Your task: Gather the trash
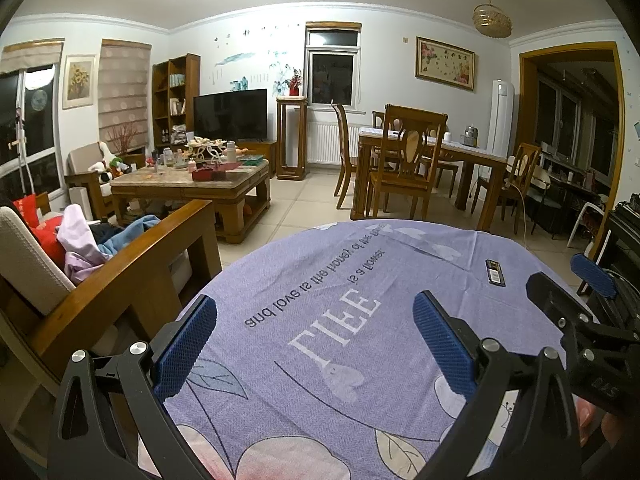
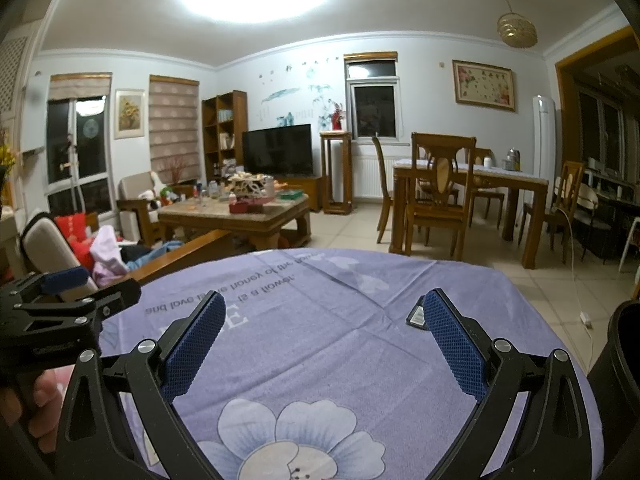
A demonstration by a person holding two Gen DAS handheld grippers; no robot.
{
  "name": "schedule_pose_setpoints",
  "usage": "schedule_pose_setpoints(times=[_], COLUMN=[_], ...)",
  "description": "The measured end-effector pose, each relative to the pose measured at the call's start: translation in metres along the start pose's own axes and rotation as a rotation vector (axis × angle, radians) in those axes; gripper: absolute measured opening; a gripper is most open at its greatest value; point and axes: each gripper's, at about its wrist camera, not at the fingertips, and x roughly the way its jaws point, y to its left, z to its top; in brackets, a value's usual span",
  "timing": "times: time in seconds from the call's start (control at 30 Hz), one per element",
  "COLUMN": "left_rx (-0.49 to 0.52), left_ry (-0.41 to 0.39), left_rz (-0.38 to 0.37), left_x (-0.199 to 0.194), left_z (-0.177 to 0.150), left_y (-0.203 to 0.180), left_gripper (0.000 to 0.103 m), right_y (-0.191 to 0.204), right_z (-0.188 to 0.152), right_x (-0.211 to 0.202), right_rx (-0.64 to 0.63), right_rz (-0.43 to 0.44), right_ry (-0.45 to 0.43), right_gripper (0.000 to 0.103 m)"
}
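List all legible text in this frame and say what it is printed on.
"LIFE", upside down to the camera: purple tablecloth.
"and love is the honey": same cloth, upside down.
"is a flower": same cloth, partly blurred.
Small dark wrapper: print too small.
Framed flower picture: characters too small.

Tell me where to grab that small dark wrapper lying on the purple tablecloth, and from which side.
The small dark wrapper lies flat on the purple tablecloth, so probably come straight down from above and pinch across its narrow width, near the middle. It sits closest to the right gripper, beside its right finger, and that gripper is open. Being thin, it may need one finger sliding under an edge first.
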Motion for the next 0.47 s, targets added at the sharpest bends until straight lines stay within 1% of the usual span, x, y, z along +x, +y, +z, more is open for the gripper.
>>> schedule_pose_setpoints(times=[0.47], left_rx=[-0.001], left_ry=[0.0], left_rz=[0.0], left_x=[-0.0005], left_z=[-0.0018], left_y=[-0.0007], left_gripper=[0.098], right_y=[-0.0001], right_z=[0.0007], right_x=[-0.0008], right_rx=[0.0], right_rz=[0.0], right_ry=[0.0], right_gripper=[0.098])
